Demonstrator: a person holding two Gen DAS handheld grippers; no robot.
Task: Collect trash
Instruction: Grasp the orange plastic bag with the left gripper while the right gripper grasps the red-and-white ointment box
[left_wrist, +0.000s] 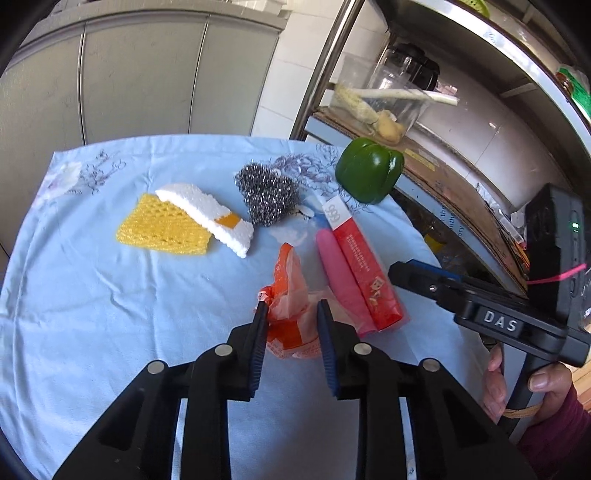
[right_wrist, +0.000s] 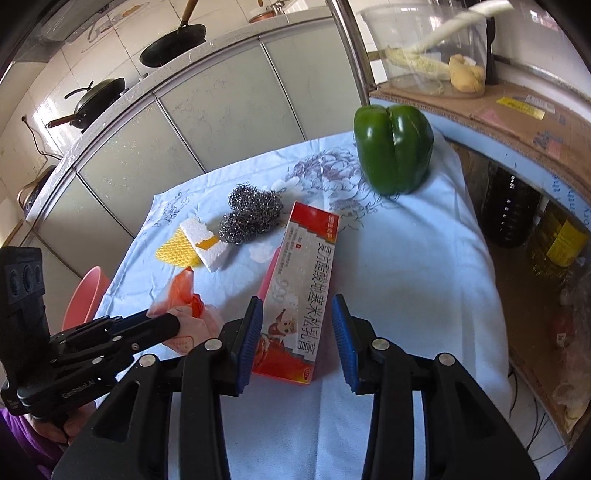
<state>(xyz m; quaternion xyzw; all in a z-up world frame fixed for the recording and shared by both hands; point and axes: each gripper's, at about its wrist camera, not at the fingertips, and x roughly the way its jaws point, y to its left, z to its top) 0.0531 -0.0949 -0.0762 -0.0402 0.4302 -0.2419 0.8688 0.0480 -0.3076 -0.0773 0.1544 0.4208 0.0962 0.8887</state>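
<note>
A crumpled orange plastic bag (left_wrist: 288, 291) lies on the light blue tablecloth (left_wrist: 92, 295). My left gripper (left_wrist: 291, 310) has its blue pads closed against both sides of this bag; the right wrist view shows the bag (right_wrist: 184, 295) bunched at the left gripper's (right_wrist: 173, 325) tips. A red and white carton (right_wrist: 299, 280) lies lengthwise between the fingers of my right gripper (right_wrist: 297, 310), which stands open with a gap at the right pad. A pink tube (left_wrist: 340, 280) rests against the carton (left_wrist: 365, 273).
Further back lie a yellow foam net (left_wrist: 162, 229), a white foam piece (left_wrist: 210, 218), a steel scourer (left_wrist: 267, 195) and a green pepper (left_wrist: 369, 170). A pink bin (right_wrist: 86, 299) stands left of the table. Shelves with a clear container (right_wrist: 432, 48) flank the right.
</note>
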